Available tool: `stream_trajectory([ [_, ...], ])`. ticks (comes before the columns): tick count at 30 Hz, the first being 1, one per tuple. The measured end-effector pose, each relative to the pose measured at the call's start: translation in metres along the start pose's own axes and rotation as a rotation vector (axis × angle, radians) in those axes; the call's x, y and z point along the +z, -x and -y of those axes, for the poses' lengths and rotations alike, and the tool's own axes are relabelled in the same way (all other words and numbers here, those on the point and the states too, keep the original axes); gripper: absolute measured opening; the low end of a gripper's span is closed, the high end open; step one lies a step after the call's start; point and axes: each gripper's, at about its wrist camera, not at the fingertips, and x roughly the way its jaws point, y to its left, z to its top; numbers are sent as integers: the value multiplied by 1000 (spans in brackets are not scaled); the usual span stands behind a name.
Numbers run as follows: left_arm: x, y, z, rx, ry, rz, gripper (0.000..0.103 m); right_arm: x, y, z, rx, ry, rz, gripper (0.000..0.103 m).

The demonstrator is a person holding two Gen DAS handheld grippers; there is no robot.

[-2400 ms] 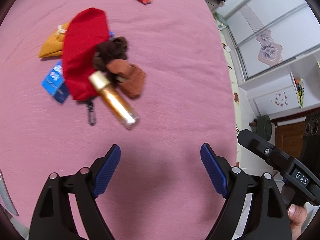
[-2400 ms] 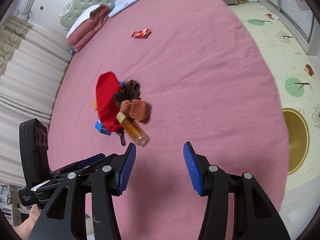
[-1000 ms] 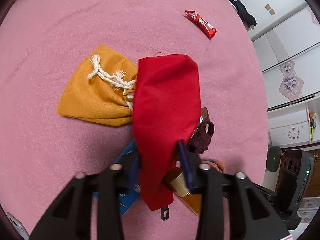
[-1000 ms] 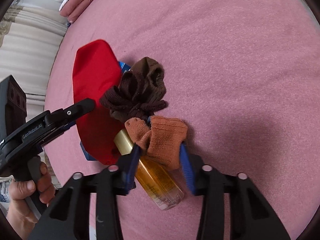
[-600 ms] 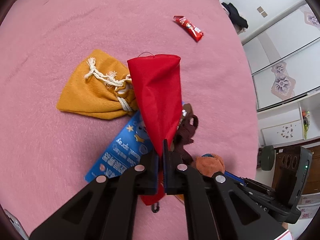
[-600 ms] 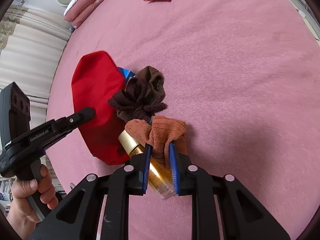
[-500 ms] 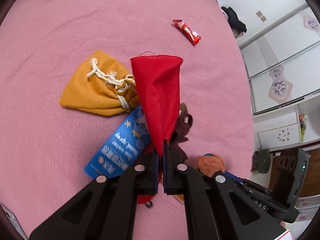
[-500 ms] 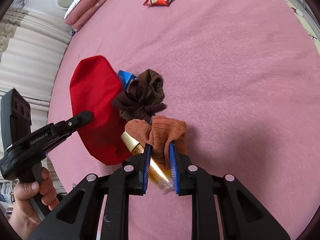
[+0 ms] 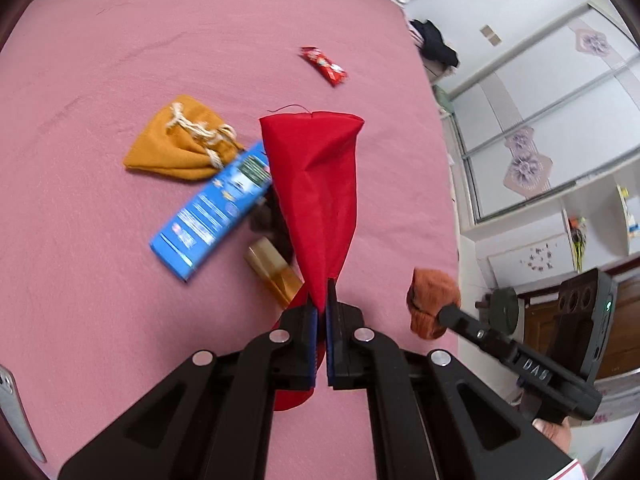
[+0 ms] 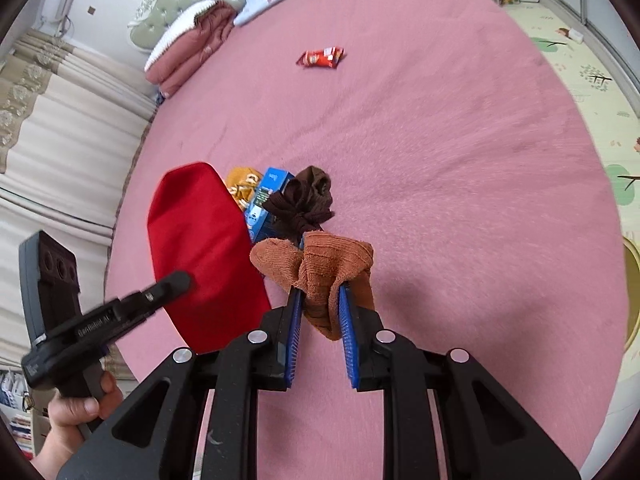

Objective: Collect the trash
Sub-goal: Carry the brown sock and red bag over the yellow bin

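Note:
My left gripper [image 9: 319, 300] is shut on a red cloth bag [image 9: 316, 192] and holds it up off the pink bed; the bag also shows in the right wrist view [image 10: 200, 252]. My right gripper [image 10: 319, 304] is shut on an orange-brown sock [image 10: 324, 268], lifted above the bed; the sock shows at the right of the left wrist view [image 9: 432, 300]. On the bed lie a blue box [image 9: 212, 212], a gold-capped amber bottle [image 9: 272, 268], a dark brown sock [image 10: 304, 200], a yellow drawstring pouch [image 9: 180, 148] and a red snack wrapper [image 9: 323, 66].
The pink bedspread [image 10: 440, 140] fills both views. Folded bedding [image 10: 192, 36] lies by the headboard. The bed's right edge borders a patterned floor mat [image 10: 592, 80]. Curtains [image 10: 52, 140] hang at the left. A wardrobe [image 9: 540, 120] stands beyond the bed.
Both grippers have risen. The red bag is lifted higher, uncovering the blue box and bottle. The orange-brown sock has come up off the bottle and clear of the pile.

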Motion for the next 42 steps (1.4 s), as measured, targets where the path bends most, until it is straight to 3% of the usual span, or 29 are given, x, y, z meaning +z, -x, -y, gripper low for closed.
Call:
stream_trajectory([
  [16,-84,-7,137,-114,-208,-95,3,-59,119,65,-55,-92,154,19],
  [28,-141,-56,243,-187,-367,-221,3,-100,183,146,-112,-224,241,19],
  [42,-168,-126,336,-214,-477,-334,3,-120,231,243,-156,-389,327,19],
])
